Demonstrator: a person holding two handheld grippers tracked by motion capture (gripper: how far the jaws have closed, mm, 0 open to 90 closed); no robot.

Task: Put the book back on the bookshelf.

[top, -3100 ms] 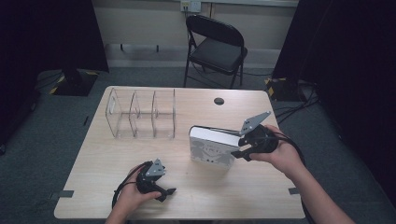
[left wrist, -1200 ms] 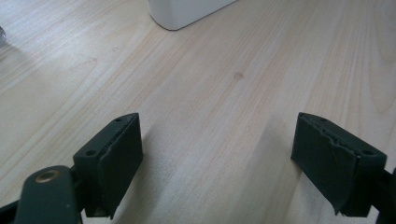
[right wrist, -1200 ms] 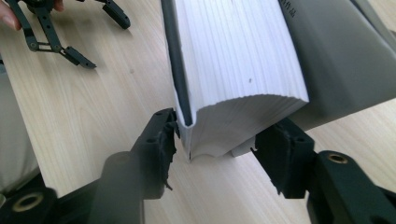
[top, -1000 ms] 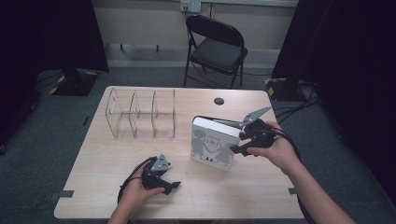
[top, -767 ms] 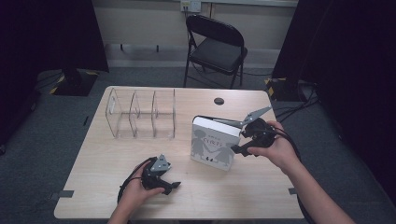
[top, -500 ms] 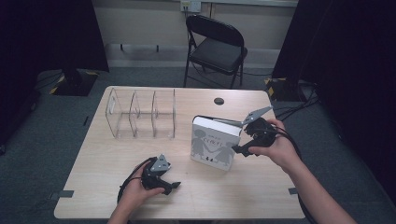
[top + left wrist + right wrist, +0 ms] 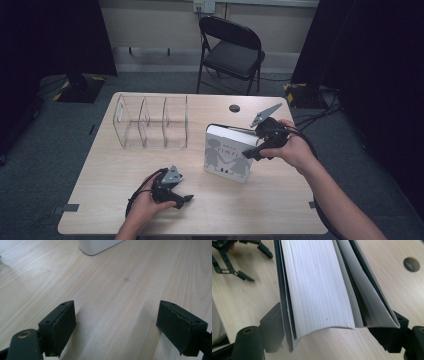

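1. Book (image 7: 230,156), white cover with dark figures, stands upright on the worktop (image 7: 280,205), roughly mid-worktop, front cover facing the person.
2. Right gripper view: page block (image 7: 319,287) sits between the two jaws, covers fanned out slightly on both sides.
3. Right gripper (image 7: 259,149) is at the book's right edge, upper half; jaws straddle the book's thickness. They have just been closing a little after opening wide; pads look beside the covers, and I cannot tell whether they press.
4. Right hand (image 7: 292,150) wraps the gripper body just right of the book, forearm running from the bottom-right corner up and left toward the book, wrist about level, grey plate sticking up above the hand.
5. Left gripper (image 7: 184,199) lies low, in front of the book and to its left, near the worktop's front edge, jaws pointing right toward the book's base.
6. Left gripper view: jaws spread wide, nothing between them, bare wood under them, the book's white bottom corner (image 7: 96,246) well ahead.
7. Left hand (image 7: 147,202) grips from behind, forearm coming up from the bottom edge, cable looped beside it.
8. Clear divider rack (image 7: 150,122) stands left of the book and farther back, well apart from it.
9. Round hole (image 7: 234,108) in the worktop lies behind the book.
10. Folding chair (image 7: 231,50) on the floor beyond the worktop, behind the book.
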